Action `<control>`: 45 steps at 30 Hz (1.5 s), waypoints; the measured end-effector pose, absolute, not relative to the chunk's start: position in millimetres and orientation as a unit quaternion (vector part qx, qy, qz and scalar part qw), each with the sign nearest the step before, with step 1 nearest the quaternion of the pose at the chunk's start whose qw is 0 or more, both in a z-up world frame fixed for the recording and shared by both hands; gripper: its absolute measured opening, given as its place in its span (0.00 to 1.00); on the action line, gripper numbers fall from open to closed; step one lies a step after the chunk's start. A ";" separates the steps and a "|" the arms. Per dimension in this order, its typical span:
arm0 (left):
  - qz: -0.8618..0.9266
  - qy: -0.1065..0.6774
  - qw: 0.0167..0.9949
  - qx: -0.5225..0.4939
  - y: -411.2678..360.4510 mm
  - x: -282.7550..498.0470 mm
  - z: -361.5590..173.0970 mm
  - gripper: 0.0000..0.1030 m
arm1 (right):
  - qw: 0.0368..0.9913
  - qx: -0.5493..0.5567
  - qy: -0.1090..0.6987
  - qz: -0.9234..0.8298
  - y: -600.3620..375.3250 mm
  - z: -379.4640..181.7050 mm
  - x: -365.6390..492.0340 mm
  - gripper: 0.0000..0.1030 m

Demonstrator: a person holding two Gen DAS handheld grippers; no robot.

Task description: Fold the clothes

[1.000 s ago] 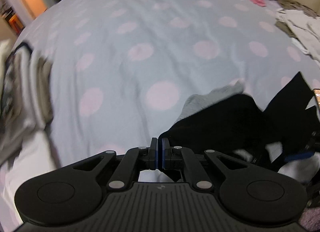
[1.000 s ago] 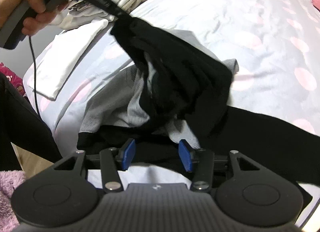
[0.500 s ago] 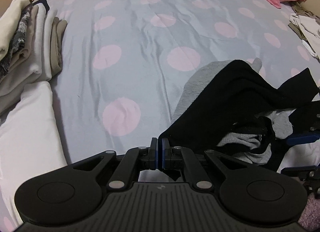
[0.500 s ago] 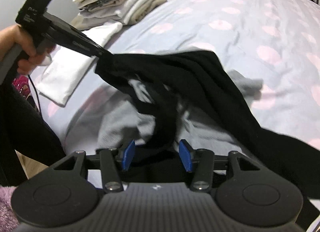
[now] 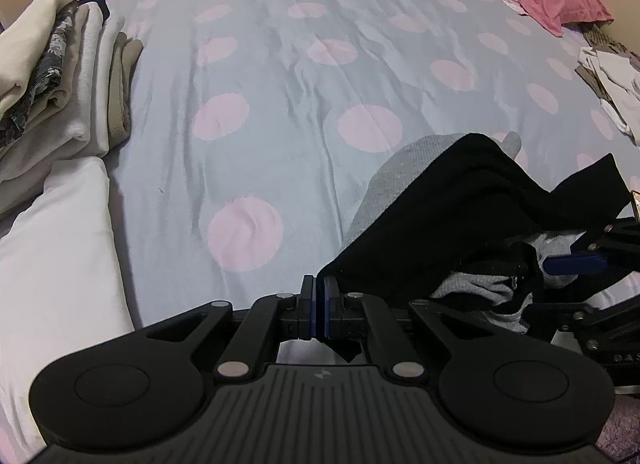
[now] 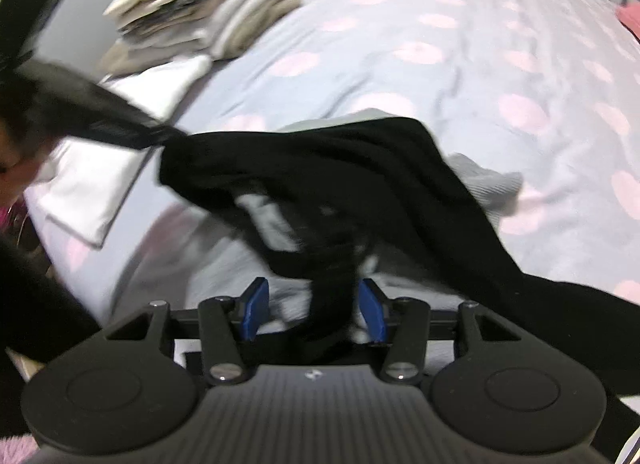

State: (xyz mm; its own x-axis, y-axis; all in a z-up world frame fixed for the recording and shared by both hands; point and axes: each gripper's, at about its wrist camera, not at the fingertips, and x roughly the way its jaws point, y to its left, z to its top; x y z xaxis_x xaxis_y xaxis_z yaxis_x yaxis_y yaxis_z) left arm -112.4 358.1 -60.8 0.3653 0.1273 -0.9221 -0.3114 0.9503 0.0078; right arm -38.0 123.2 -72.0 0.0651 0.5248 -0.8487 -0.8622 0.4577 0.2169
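We are lifting a black garment (image 5: 460,200) off the polka-dot duvet (image 5: 320,64).

Our left gripper (image 5: 319,310) is pinching its corner tight; our right gripper (image 6: 314,308) is hanging spread, a dangling fold between its pads.

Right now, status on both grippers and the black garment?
Left gripper shut on black garment edge. Right gripper open, black fabric hanging between pads, not pinched. Grey garment tangled underneath. Folded stack clear, far left.

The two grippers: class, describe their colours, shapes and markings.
Both the left gripper and the right gripper are matt black, with a ribbed body, two round side discs, silver pivot screws, a small pale logo and blue finger pads.
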 end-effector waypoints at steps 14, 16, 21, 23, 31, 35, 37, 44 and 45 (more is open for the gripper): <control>0.133 0.473 0.856 -0.162 368.7 -132.7 -12.0 0.02 | 0.782 -0.194 0.376 0.458 98.8 -23.5 -36.6 0.08; 0.125 0.444 0.865 -0.195 369.9 -133.5 8.9 0.01 | 0.807 -0.213 0.324 0.445 91.0 0.2 -35.5 0.08; 0.098 0.349 0.901 -0.238 363.0 -139.5 87.4 0.01 | 0.844 -0.210 0.238 0.432 76.2 78.6 -27.9 0.07; 0.090 0.310 0.918 -0.232 356.5 -144.4 128.9 0.01 | 0.860 -0.208 0.187 0.427 67.8 117.6 -31.3 0.07; 0.065 0.176 0.968 -0.168 311.9 -177.9 266.4 0.01 | 0.893 -0.178 0.033 0.413 21.2 251.1 -64.4 0.07; 0.054 0.142 0.978 -0.145 289.5 -191.3 291.1 0.01 | 0.899 -0.154 0.000 0.410 -3.1 285.8 -75.5 0.08; 0.054 0.145 0.978 -0.141 282.4 -191.3 288.5 0.01 | 0.900 -0.144 -0.005 0.412 -12.7 294.2 -77.4 0.08; 0.053 0.271 0.945 -0.175 283.7 -163.2 187.2 0.01 | 0.885 -0.159 0.076 0.431 -10.2 231.6 -58.5 0.08; 0.049 0.297 0.935 -0.190 285.0 -156.9 162.0 0.01 | 0.881 -0.165 0.095 0.433 -8.7 215.0 -55.3 0.08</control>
